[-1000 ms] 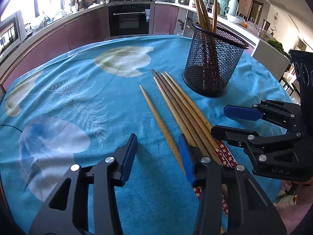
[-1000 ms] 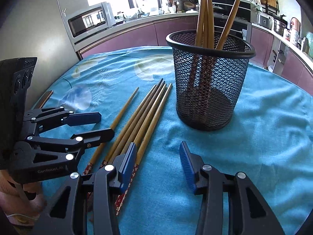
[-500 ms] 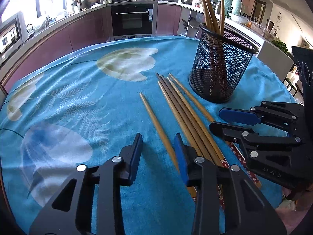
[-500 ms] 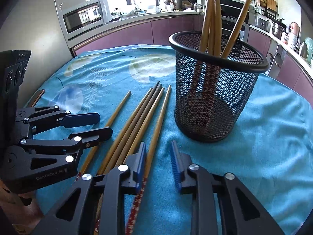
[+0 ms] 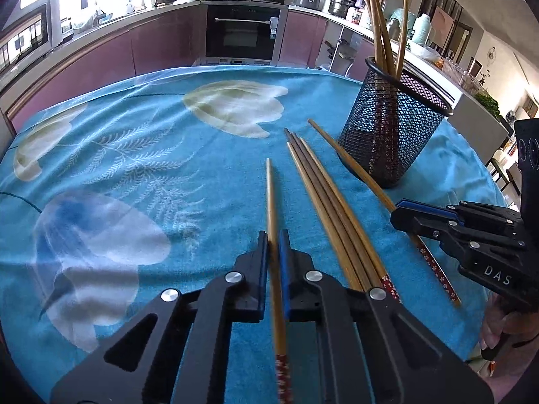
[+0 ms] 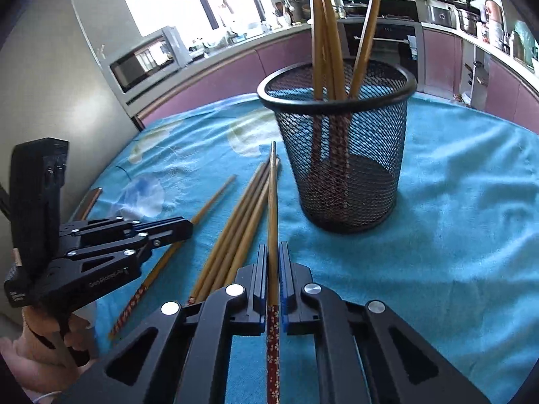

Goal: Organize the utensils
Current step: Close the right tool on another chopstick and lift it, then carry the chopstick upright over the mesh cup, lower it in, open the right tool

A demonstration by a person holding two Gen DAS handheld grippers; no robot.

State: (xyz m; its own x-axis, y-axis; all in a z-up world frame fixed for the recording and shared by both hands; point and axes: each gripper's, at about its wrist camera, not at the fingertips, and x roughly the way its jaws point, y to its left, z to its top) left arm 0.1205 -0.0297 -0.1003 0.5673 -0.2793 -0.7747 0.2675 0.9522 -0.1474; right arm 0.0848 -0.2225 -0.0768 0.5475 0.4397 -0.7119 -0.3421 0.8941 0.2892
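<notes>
Tan wooden chopsticks point(image 5: 323, 188) with red, flower-printed ends; black mesh holder point(image 6: 347, 155); turquoise cloth point(image 5: 134, 155) patterned with pale tulips and ferns; black fingers point(image 6: 259, 269), blue-padded.

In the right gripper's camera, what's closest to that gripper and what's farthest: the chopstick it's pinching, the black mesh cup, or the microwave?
1. The chopstick: right between the right gripper fingers, pinched.
2. The black mesh cup: standing on the blue tablecloth just ahead, a bit right.
3. The microwave: way back on the kitchen counter, upper left.
</notes>
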